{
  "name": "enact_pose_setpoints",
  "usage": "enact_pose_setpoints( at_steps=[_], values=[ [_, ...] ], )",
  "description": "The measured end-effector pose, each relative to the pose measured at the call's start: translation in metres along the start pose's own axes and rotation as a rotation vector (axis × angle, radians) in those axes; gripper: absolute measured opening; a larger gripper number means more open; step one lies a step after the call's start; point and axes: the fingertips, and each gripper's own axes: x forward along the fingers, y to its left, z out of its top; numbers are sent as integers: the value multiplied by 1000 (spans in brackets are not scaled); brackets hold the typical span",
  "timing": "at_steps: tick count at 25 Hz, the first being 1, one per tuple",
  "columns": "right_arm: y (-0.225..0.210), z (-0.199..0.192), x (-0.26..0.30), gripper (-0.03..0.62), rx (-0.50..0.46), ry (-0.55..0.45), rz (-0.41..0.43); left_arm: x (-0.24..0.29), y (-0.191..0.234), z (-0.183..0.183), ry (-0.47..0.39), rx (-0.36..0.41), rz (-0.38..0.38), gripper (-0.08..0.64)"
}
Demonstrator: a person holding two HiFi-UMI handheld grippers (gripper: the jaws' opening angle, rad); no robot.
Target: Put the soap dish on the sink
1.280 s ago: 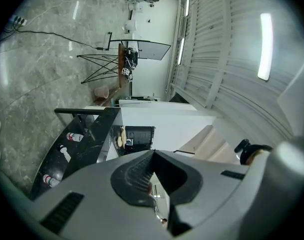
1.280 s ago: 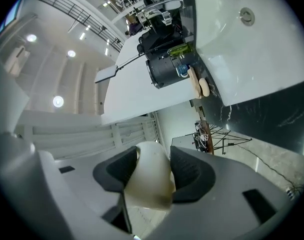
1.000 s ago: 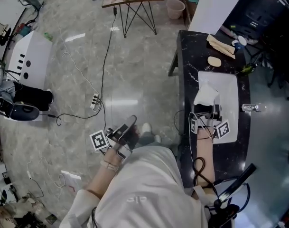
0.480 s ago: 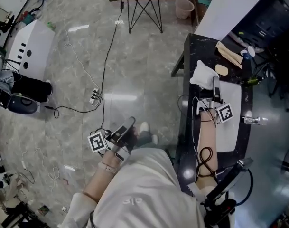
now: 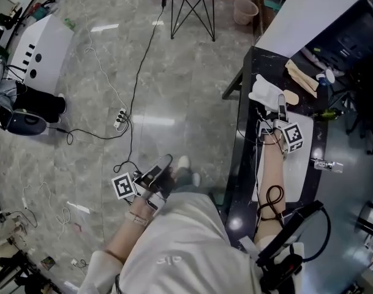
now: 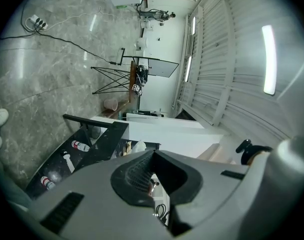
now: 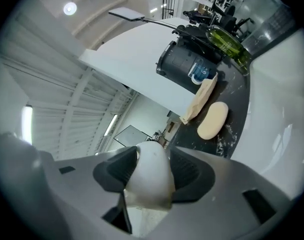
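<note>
Beyond the far end of the sink (image 5: 301, 176), the right gripper (image 5: 278, 105) holds the soap dish (image 5: 263, 93) over the black table (image 5: 241, 164). The right gripper view shows its fingers (image 7: 114, 174) pinching the white dish (image 7: 152, 176) from both sides. I cannot tell if the dish touches the table.

A pale soap (image 5: 291, 97) lies on the table just past the sink, near the dish. A long tan thing (image 7: 201, 99) lies right next to the soap, on the side away from the sink. A green bottle (image 7: 225, 40) lies further back, by the sink's far corner. A shiny tap (image 5: 327, 164) stands on the right side of the sink. The person's right arm (image 5: 272, 176) reaches across the sink.

The left gripper (image 5: 166, 160) hangs well away from the sink, off to its left, low over the gray floor (image 5: 174, 72). Its fingers (image 6: 137, 171) are pressed together, and nothing is between them. Black wires (image 5: 100, 136) lie on the floor, far from the sink.
</note>
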Motion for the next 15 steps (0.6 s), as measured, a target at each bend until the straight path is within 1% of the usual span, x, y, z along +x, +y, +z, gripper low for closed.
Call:
enact_pose_setpoints(
  at_steps=[4,9,15],
  values=[
    [-25,0,6,221,-33,25,-96,-3,4,1,-12,-9,9,6],
    [-41,2,14,221,-131,54,-179,-6,6,3,-31,-23,19,6],
    [-57,1,23,221,-204,82,-259,-11,8,10,-54,-24,27,6]
  ],
)
